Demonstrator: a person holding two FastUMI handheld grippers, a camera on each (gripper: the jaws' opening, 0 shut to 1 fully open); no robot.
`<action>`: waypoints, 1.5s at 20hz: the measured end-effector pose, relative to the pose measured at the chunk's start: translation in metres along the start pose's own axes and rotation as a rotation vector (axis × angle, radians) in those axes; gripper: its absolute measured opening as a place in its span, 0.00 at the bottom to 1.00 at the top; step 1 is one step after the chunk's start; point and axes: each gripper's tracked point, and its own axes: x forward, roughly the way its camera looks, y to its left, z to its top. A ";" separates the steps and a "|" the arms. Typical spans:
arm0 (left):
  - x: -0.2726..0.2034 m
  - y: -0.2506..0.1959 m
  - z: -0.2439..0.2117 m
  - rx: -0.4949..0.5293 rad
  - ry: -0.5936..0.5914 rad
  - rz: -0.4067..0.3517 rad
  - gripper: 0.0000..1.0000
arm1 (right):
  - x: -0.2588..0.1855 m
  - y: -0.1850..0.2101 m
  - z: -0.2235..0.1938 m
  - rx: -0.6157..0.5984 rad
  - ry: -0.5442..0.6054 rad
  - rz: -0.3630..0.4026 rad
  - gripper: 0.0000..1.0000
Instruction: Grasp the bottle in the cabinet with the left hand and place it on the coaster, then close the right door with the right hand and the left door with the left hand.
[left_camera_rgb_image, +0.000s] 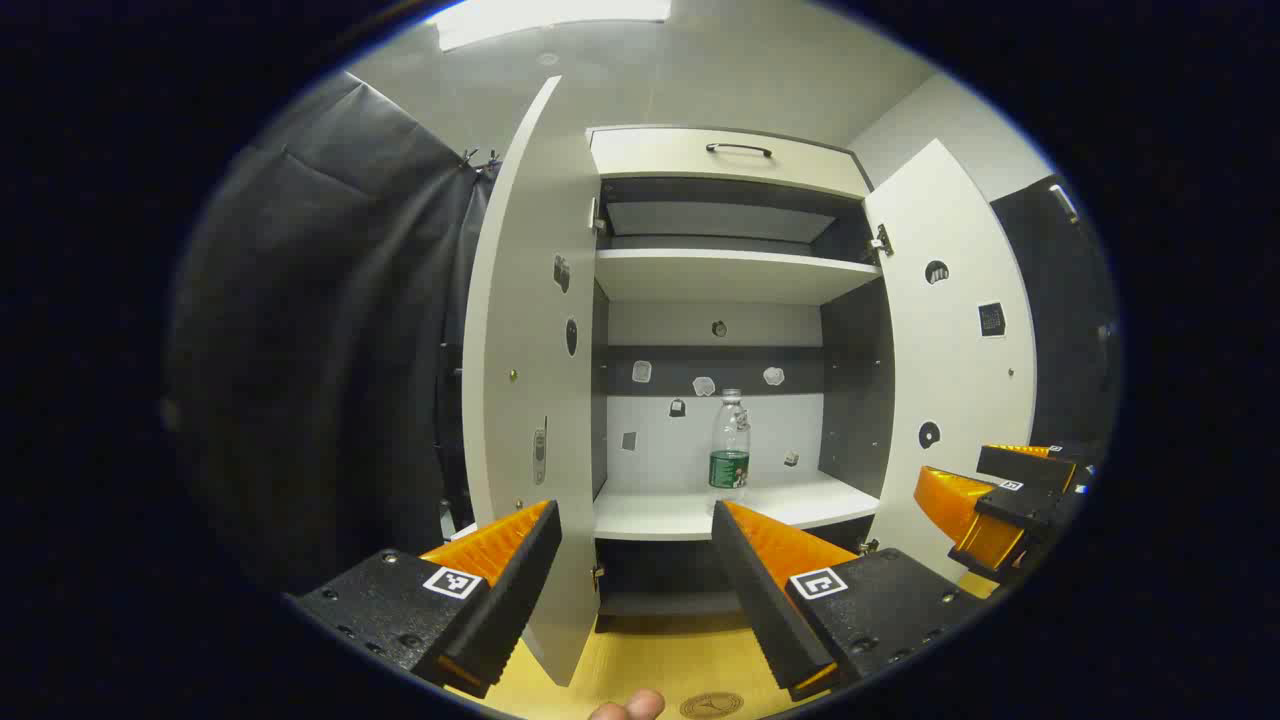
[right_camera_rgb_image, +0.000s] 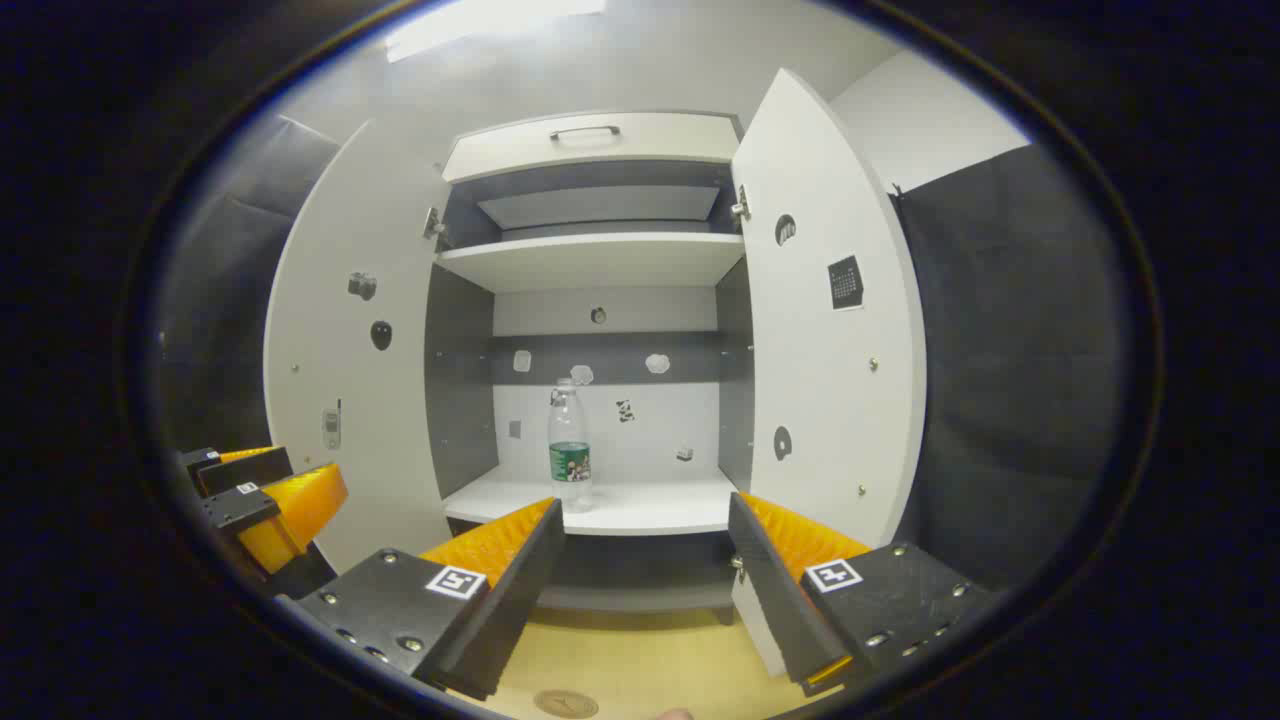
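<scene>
Facing an open cabinet (left_camera_rgb_image: 720, 150) with both hand-held grippers released and empty.

I see the bottle (left_camera_rgb_image: 730, 445) standing upright on the lower shelf (left_camera_rgb_image: 800, 505), far ahead between both open doors, the left door (left_camera_rgb_image: 520, 330) and right door (left_camera_rgb_image: 950, 340) swung wide. My left hand-held gripper (left_camera_rgb_image: 635, 560) hangs spread before the shelf; my right hand-held gripper (right_camera_rgb_image: 640, 555) is likewise spread. On the wooden counter (left_camera_rgb_image: 650, 660) near me lies a round coaster (left_camera_rgb_image: 711, 706).
</scene>
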 end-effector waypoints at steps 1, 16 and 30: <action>0.001 0.000 0.000 0.004 0.000 -0.002 0.96 | 0.001 0.001 0.000 -0.004 0.002 0.003 1.00; 0.013 0.000 -0.007 0.020 0.015 0.011 0.96 | 0.007 0.002 -0.002 -0.007 0.017 0.001 1.00; 0.089 -0.041 -0.033 0.014 0.059 -0.054 0.96 | 0.021 -0.015 -0.018 0.004 0.075 -0.029 1.00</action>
